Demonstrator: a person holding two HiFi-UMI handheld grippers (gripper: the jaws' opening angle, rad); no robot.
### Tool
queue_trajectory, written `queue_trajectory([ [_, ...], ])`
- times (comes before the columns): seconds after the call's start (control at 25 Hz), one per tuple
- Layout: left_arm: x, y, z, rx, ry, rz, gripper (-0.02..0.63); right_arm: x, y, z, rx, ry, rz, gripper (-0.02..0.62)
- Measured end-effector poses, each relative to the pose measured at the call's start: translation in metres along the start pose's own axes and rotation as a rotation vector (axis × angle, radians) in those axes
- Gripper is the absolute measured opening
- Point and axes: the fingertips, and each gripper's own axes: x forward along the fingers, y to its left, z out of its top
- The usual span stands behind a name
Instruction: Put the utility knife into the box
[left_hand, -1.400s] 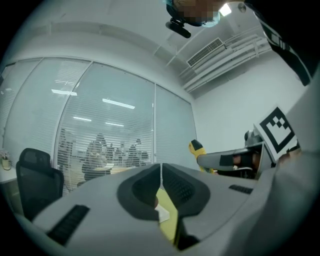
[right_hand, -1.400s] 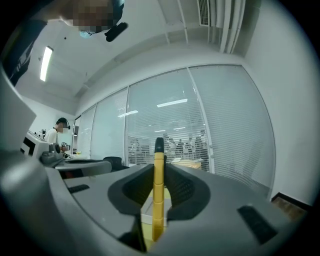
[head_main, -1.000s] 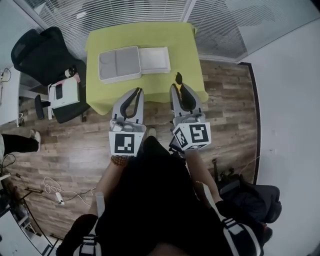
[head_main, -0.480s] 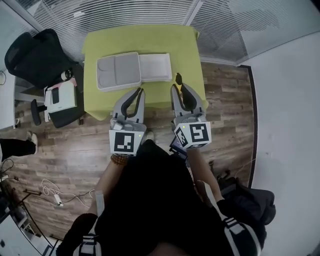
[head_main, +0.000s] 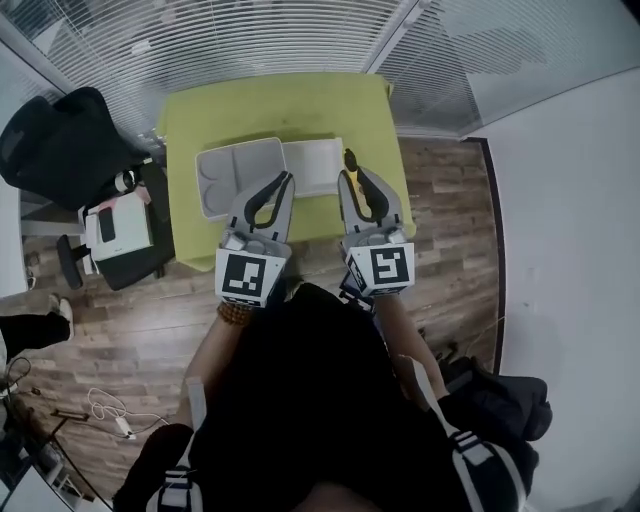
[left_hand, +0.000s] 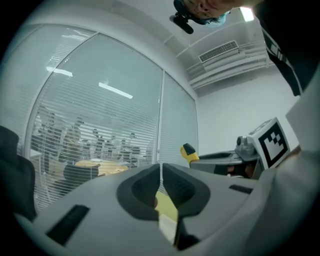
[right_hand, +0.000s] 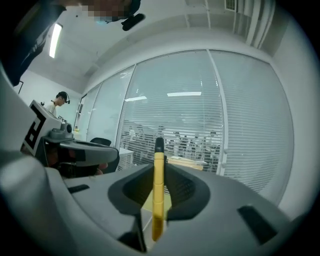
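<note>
Table (head_main: 270, 100): yellow-green top, standing on a wooden floor (head_main: 130, 330) by the blinds. One open box (head_main: 262, 158) lies directly on it, toward the near edge. Its two flat halves are side by side and touching: grey tray (head_main: 220, 170) left, white half (head_main: 312, 160) right.

box (head_main: 235, 172) on table (head_main: 290, 105) | chair (head_main: 55, 145) L of table

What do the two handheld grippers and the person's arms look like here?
Both the left gripper and right gripper have light grey bodies with dark, curved jaws lined in black ribbed pads. Each carries a white cube printed with black square markers. The person wears a black top and a brown beaded bracelet on the left wrist.
</note>
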Motion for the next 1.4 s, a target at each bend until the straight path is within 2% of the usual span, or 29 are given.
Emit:
queue_trajectory([
  [0.16, 0.015, 0.016, -0.004, 0.0, 0.022, -0.06, 0.021, 0.023, 0.004, 0.003, -0.072, -0.001, 0.016, 0.069],
  [0.36, 0.037, 0.013, -0.005, -0.002, 0.036, -0.122, 0.023, 0.036, -0.007, 0.005, -0.196, -0.044, 0.032, 0.069],
  [0.48, 0.051, 0.013, -0.009, -0.003, 0.064, -0.142, 0.042, 0.044, -0.017, -0.012, -0.316, 0.017, 0.075, 0.069],
  [0.72, 0.09, 0.011, -0.013, 0.015, 0.103, -0.182, 0.074, 0.061, -0.056, -0.023, -0.393, 0.035, 0.098, 0.069],
  [1.0, 0.112, 0.001, -0.009, -0.014, 0.063, -0.244, 0.1, 0.071, -0.067, -0.032, -0.496, 0.03, 0.142, 0.069],
  [1.16, 0.117, -0.009, -0.01, -0.023, 0.084, -0.303, 0.148, 0.068, -0.071, -0.04, -0.632, 0.019, 0.184, 0.069],
  [1.28, 0.118, -0.017, -0.012, -0.028, 0.107, -0.364, 0.172, 0.067, -0.074, -0.049, -0.782, 0.023, 0.181, 0.069],
  [1.4, 0.118, -0.026, -0.024, 0.02, 0.157, -0.435, 0.2, 0.069, -0.066, -0.054, -0.903, 0.001, 0.194, 0.069],
])
